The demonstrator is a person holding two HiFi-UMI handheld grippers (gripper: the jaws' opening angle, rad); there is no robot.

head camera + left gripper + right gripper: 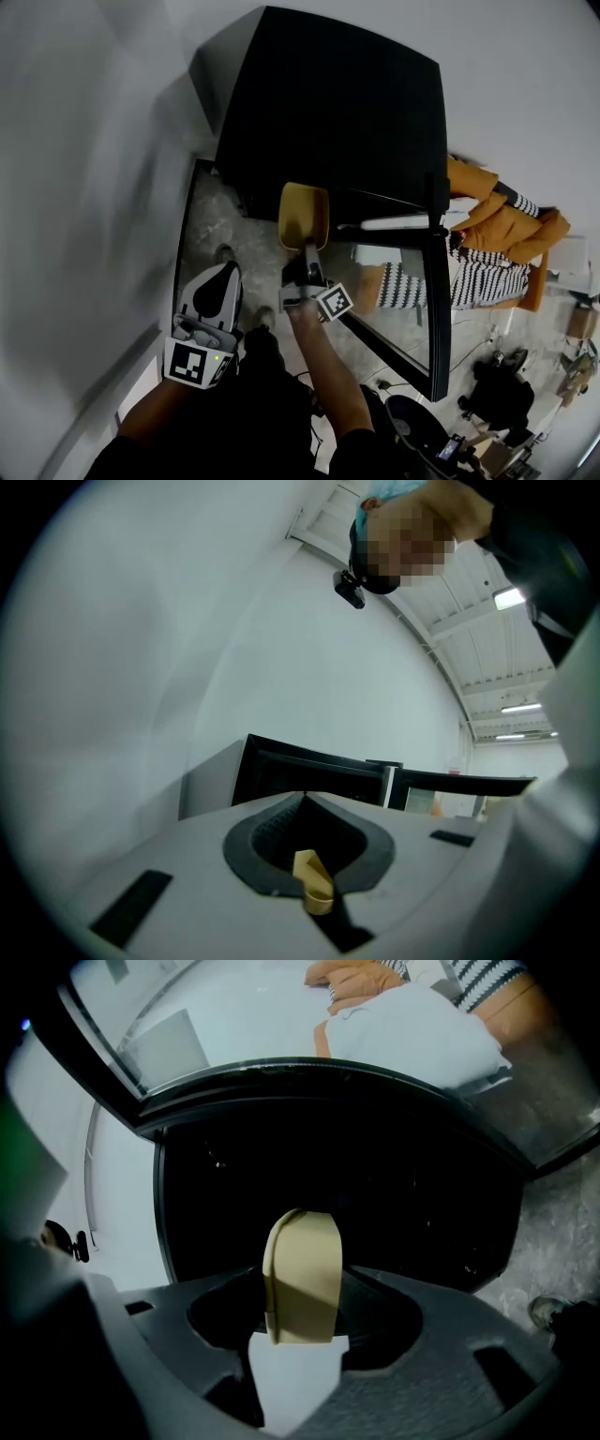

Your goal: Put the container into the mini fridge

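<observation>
yellow container [304,216] | pinched by right gripper [305,249], aimed at open mini fridge [328,103] for insertion | left gripper [223,272] near-left, jaws pressed together, idle

Finds the mini fridge [328,112] on the floor [211,225], close beside the wall [84,141] on its left. Has the door [412,309] swung open from the fridge's right edge, reaching back toward the person. Holds the container [304,216] in the right gripper [306,251], just before the fridge's open front, left of the door. Carries the left gripper [225,272] left of the right one and nearer the person, over the floor. Shows a heap of clothing [497,234] beyond the door, to its right.
</observation>
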